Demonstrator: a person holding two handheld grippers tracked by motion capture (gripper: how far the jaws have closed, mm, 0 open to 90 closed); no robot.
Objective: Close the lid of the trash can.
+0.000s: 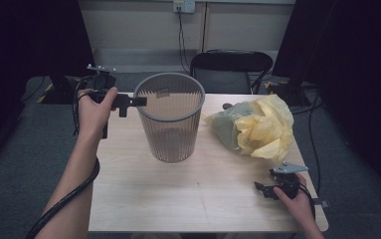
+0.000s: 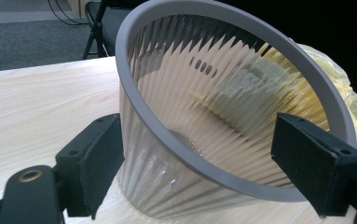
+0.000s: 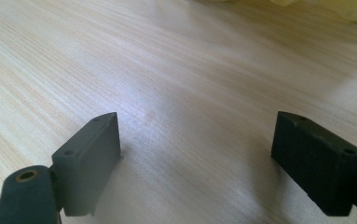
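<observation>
At the left of the high view, the left gripper [image 1: 137, 102] is held up at the near-left rim of the wastebasket [image 1: 170, 124], which stands upright just left of centre on the table [image 1: 198, 199]. In the left gripper view its jaws stand wide apart on either side of the grey rim [image 2: 199, 154], one outside the ribbed wall and one over the mouth; neither pad touches it, so nothing is gripped yet. The basket looks empty and unlined.

To the right of the basket, in the upper right part of the tabletop, lies a crumpled yellow bag [image 1: 260, 127], bunched in a heap and apart from the basket.

At the lower right of the high view, the right gripper [image 1: 260, 188] rests low near the table's front corner. In the right gripper view its jaws are spread wide over bare wood and hold nothing.

As I judge it, the work has barely begun: the rim remains to be clamped, the bag to be fetched and fitted into the basket.
</observation>
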